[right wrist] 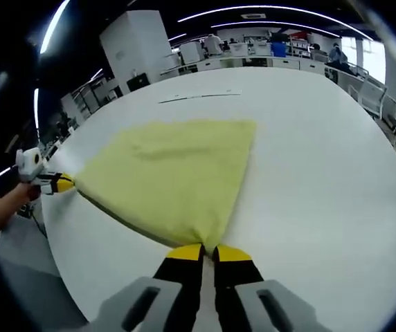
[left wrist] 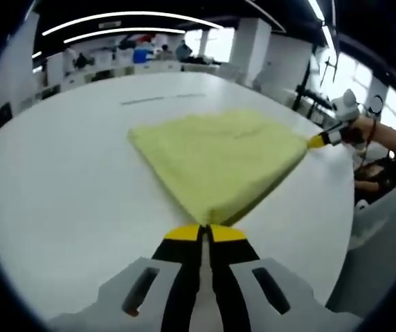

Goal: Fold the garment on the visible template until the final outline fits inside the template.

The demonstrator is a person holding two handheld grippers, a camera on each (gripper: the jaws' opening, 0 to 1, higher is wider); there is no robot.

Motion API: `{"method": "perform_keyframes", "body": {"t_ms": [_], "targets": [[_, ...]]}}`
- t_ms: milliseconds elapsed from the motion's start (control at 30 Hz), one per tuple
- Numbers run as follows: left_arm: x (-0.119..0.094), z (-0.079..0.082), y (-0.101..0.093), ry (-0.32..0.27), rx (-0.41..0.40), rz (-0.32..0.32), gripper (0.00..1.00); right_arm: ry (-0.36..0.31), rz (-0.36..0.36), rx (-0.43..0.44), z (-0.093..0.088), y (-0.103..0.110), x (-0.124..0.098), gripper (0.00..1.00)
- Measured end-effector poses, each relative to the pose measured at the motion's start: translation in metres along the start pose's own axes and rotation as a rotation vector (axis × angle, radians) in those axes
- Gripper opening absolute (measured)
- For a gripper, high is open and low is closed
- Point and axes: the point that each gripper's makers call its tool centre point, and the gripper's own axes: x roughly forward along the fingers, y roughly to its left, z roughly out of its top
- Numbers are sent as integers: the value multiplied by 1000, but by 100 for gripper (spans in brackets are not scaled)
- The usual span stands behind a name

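Table point(left wrist: 59, 180) surface: plain white, matte, large, rounded far edge in both views. Thin dark line point(left wrist: 162, 99) marked on the table past the garment, well apart from it; same line point(right wrist: 199, 96) in the right gripper view. Can't tell whether it belongs to a template outline.

Left gripper view, left to right: bare white table beside the left hand-held gripper point(left wrist: 205, 232); yellow garment point(left wrist: 219, 159) lying flat straight ahead of it, folded to a rough triangle. Near corner of the garment sits right at the yellow jaw tips, jaws drawn together on it. Off to the right, the right hand-held gripper point(left wrist: 319, 140) pinches the far-right corner, a person's hand point(left wrist: 364, 130) behind it.

Right gripper view, left to right: a hand point(right wrist: 19, 197) and the left hand-held gripper point(right wrist: 63, 183) at the garment's left corner, tips pressed onto the cloth. Garment point(right wrist: 170, 173) spreads ahead of the right hand-held gripper point(right wrist: 208, 252), whose jaws are closed onto the near corner. Bare table to the right.

Room: open-plan office or lab. Dark ceiling with long curved light strips point(left wrist: 125, 21). White pillar point(right wrist: 136, 45). Desks with monitors and boxes along the far wall, a blue box point(right wrist: 278, 49) among them. Chairs point(right wrist: 371, 97) past the table edge on the right. Bright windows point(left wrist: 354, 76).

Writing or labels: none legible on the garment, table or hand-held grippers.
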Motion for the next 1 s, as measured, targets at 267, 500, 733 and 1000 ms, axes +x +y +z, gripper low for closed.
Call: {"method": "perform_keyframes", "body": {"t_ms": [267,500,733,1000], "targets": [[-5,10,-2,-41,-51,13,28,-30,-23,9,12,2,-6,40],[-17,34,-18,-98,-130,-10,54,-86,-41,-39,33,11,-23,63],[-35,52,-33,-115,-106,-13,70,-124,-19,-77,48,32,-45,83],[-52,59,-41,-122,-106,-3,83,-156,17,-112,55,56,-69,94]]}}
